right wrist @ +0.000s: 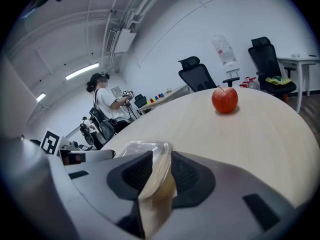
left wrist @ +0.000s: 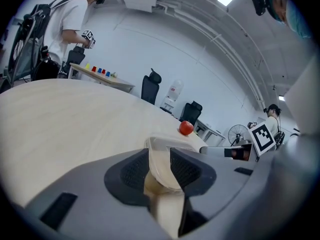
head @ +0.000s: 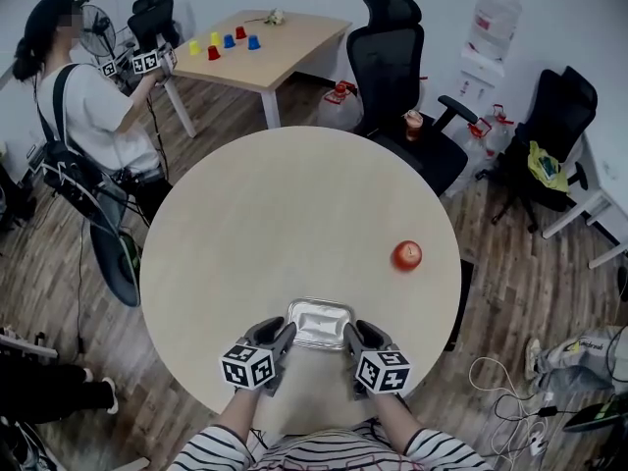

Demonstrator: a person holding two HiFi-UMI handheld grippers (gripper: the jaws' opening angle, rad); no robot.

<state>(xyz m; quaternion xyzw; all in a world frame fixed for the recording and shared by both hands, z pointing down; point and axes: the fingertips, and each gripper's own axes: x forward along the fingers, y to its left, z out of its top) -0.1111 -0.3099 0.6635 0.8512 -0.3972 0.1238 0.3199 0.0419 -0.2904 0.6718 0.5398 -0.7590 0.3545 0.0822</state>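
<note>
While I lean over the round surface [head: 245,224], my left claw [head: 283,334] and my right claw [head: 353,336] grip opposite ends of a clear plastic container [head: 319,322]. It sits low in the centre of the head view, close to the surface's near edge. In the left gripper view, my left claw is closed to a narrow gap, with the container's thin rim clamped between its dark ribbed pads. The right gripper view shows the same of my right claw, which is drawn in tight on the rim at the other end. I cannot tell whether the container rests on the surface or hangs just above it.

A red apple [head: 407,255] stands stem up at the right of the head view, near the surface's right edge and well apart from the container.

At the upper left of the head view, a person in a white shirt [head: 93,111] holds grippers of the same kind beside a rectangular table [head: 285,52] that carries small coloured cups [head: 226,43]. A black office chair [head: 397,67] stands at top centre just beyond the surface, and a water dispenser [head: 491,32] stands at the upper right.
</note>
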